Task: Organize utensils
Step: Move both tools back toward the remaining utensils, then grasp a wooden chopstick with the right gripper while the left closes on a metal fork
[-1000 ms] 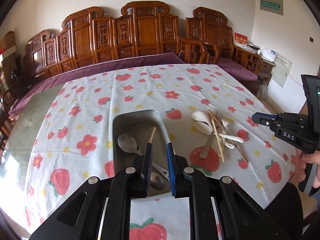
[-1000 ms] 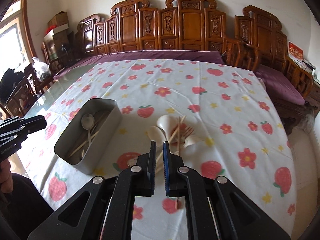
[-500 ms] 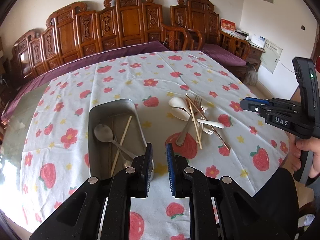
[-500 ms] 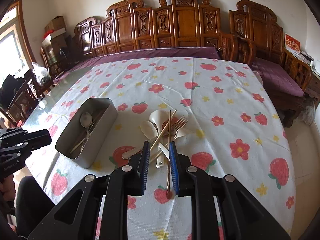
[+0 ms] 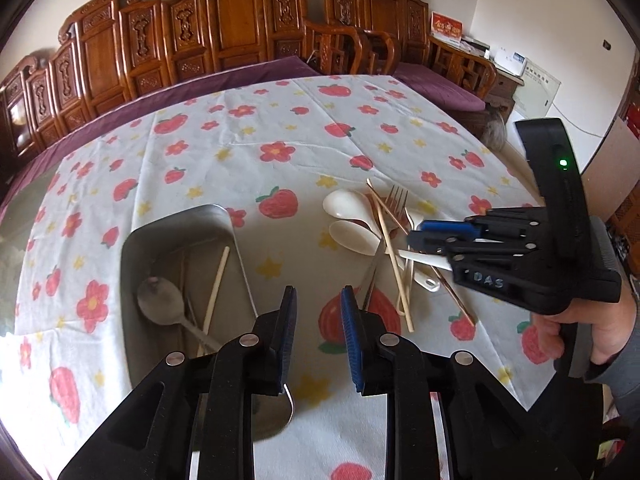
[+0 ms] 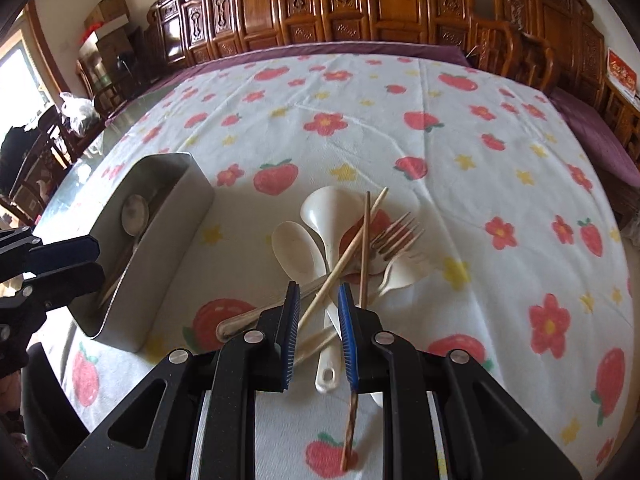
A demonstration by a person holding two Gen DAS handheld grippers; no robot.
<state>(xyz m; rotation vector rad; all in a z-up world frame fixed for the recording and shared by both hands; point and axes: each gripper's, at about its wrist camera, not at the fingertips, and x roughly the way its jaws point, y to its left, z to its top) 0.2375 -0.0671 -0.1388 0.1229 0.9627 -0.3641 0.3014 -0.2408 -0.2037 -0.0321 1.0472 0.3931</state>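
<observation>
On the strawberry-print cloth point(image 6: 440, 128), a loose pile of utensils lies right of a metal tin point(image 6: 160, 248); the pile holds two white spoons point(image 6: 294, 248), a metal fork point(image 6: 394, 236), a white plastic fork point(image 6: 404, 272), pale chopsticks point(image 6: 344, 258) and a darker brown chopstick point(image 6: 364, 248), all crossing one another; a metal handle point(image 6: 248, 316) pokes out toward the tin. Right gripper point(image 6: 318, 312) sits low over the near end of the pile, jaws parted, nothing clamped; a pale chopstick and a white spoon handle run between the fingers, the brown chopstick passes just beside the right finger; contact with the cloth cannot be told. Left gripper point(image 5: 319, 322) hangs above the cloth between tin point(image 5: 176, 232) and pile, jaws apart and empty. Inside the tin: a metal spoon point(image 5: 160, 304) and one pale chopstick point(image 5: 216, 284), lying lengthwise. Carved wooden chairs point(image 5: 224, 24) line the table's far side.
</observation>
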